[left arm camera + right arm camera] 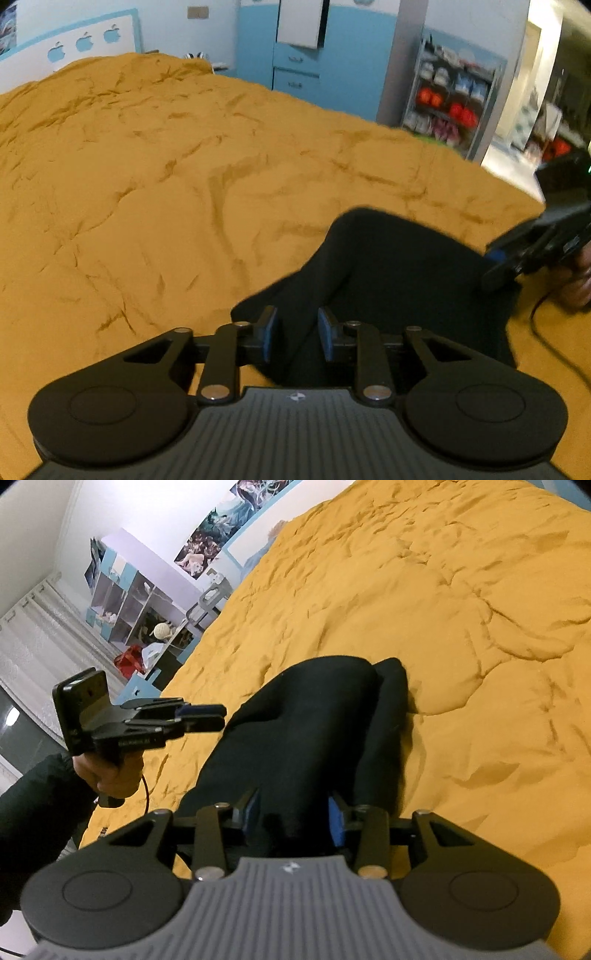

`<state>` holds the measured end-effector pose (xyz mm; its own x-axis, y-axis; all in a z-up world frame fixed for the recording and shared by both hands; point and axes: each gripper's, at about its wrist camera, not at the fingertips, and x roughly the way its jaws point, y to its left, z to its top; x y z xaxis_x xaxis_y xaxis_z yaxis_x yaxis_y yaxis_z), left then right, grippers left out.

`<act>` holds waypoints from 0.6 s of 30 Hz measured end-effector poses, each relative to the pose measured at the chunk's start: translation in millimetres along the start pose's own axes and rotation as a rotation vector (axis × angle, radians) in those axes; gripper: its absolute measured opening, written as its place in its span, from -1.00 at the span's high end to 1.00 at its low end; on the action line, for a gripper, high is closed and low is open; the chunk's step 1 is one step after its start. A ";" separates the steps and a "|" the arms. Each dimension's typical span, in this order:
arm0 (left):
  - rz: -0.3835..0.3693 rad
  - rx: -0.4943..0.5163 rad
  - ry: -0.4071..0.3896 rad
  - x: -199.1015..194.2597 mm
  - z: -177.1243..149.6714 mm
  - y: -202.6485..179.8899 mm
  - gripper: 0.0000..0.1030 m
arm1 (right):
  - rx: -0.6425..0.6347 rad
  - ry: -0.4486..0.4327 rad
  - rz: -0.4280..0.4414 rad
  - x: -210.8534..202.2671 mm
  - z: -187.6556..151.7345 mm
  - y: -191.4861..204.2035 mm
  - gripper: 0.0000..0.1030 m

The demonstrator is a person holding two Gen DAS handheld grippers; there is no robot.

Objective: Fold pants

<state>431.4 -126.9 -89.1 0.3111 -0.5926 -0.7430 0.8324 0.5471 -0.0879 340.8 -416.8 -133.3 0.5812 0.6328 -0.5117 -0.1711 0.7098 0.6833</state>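
Your right gripper sits low at the near end of the black pants, jaws apart, cloth between but unpinched. Your left gripper also stands parted over the fabric. The pants lie folded into a narrow dark bundle on the rumpled mustard bedspread.
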 end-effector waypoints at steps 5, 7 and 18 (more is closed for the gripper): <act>0.029 0.023 0.082 28.6 10.3 2.6 0.95 | 0.001 0.006 0.001 3.0 -1.7 0.2 0.40; 0.063 0.057 0.089 34.5 13.0 3.0 0.98 | 0.008 0.017 -0.003 4.7 -0.9 -1.5 0.86; 0.350 -0.281 -0.063 19.0 23.5 62.2 1.00 | -0.057 0.127 -0.004 7.2 -1.7 -1.2 0.90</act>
<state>499.8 -118.0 -93.1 0.5863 -0.3729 -0.7192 0.5180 0.8551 -0.0211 343.8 -412.6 -138.8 0.4766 0.6619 -0.5786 -0.2164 0.7262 0.6525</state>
